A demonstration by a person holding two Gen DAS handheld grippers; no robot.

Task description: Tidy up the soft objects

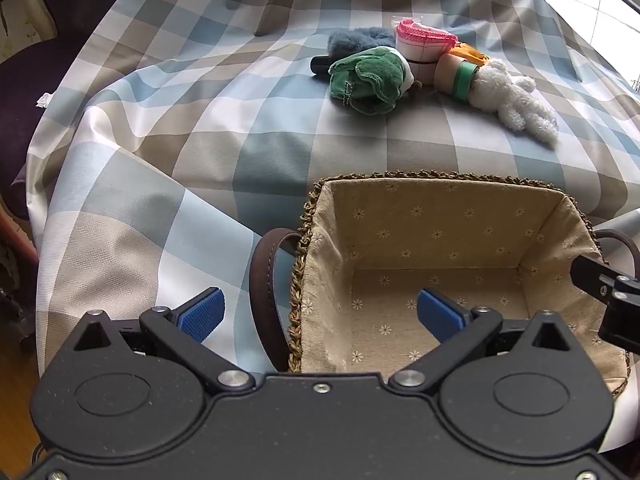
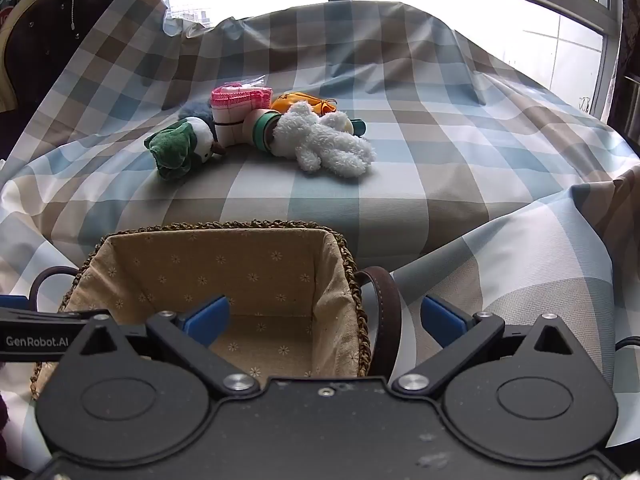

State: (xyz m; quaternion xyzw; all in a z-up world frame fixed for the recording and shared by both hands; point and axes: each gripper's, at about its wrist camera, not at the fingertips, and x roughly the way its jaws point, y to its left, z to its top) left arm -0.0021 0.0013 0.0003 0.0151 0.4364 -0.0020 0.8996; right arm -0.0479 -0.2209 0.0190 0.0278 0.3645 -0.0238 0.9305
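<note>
A woven basket point(image 1: 448, 264) with a braided rim, a beige flower-print fabric lining and dark brown leather handles point(image 1: 264, 300) sits on a blue, grey and white checked cloth point(image 1: 180, 128); its lined interior holds nothing. The left gripper point(image 1: 320, 314) hangs over the basket's left rim with its blue-padded fingers spread wide and gripping nothing: one pad lies outside the basket by the left handle, the other over the lining. The right gripper point(image 2: 326, 318) hangs over the basket's opposite rim, likewise wide apart and bare, one pad over the lining and the other beyond the right handle, above the cloth. Part of the right gripper also shows at the right edge of the left wrist view. The soft things lie in a cluster on the cloth beyond the basket's far rim, well apart from it. Nearest the basket's left side is a green plush toy point(image 1: 368, 80) with a white face. Behind it lies a fluffy grey-blue item point(image 1: 360, 38). Touching the green toy is a white roll of fabric with a pink knitted edge point(image 1: 424, 42). Against that rests a tan cylinder with a green band point(image 1: 454, 74), and behind the cylinder an orange pouch point(image 2: 300, 102). A fluffy white plush animal point(image 2: 320, 140) sprawls at the cluster's right end, touching the cylinder.
</note>
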